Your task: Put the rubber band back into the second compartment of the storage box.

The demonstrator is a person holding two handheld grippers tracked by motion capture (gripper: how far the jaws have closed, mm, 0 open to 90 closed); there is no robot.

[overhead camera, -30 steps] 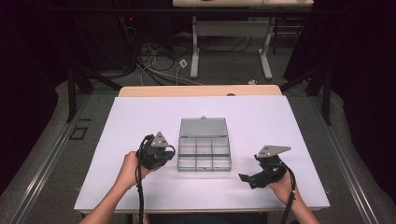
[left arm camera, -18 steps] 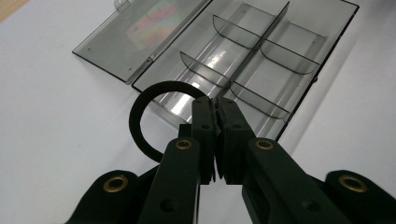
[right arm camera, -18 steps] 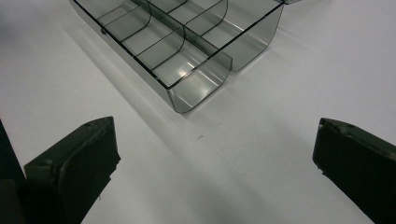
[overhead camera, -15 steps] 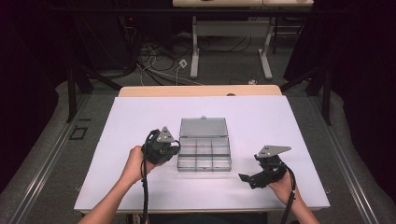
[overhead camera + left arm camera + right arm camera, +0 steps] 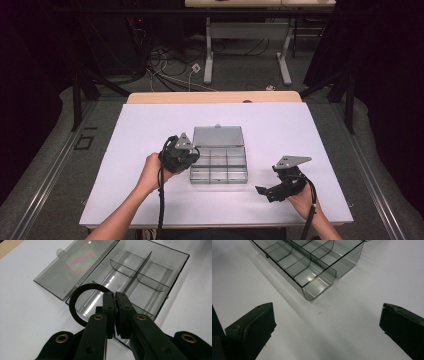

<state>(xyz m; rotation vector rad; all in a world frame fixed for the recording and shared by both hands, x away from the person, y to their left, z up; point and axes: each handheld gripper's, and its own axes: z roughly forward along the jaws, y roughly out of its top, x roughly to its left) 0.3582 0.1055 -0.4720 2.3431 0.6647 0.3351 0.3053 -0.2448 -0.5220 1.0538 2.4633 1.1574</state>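
Observation:
A clear grey compartment box (image 5: 218, 178) lies in the middle of the white table, its lid (image 5: 218, 136) folded flat behind it. Its compartments look empty. My left gripper (image 5: 193, 159) hovers at the box's left edge. In the left gripper view the left gripper (image 5: 115, 297) is shut on a thin black ring (image 5: 73, 305), which hangs to the left of the jaws over the box's (image 5: 160, 277) near-left corner. My right gripper (image 5: 265, 192) rests low on the table to the right of the box, jaws wide apart. In the right gripper view the right gripper (image 5: 328, 316) holds nothing, with the box's corner (image 5: 317, 287) ahead.
The white table top (image 5: 150, 125) ends in a wooden strip (image 5: 215, 97) at the far side. Beyond it are a desk frame and loose cables on the floor (image 5: 170, 60). A cable trails from each gripper toward the near table edge.
My left gripper has moved right, from beside the box to its left edge, still shut on the ring. The right gripper has stayed put.

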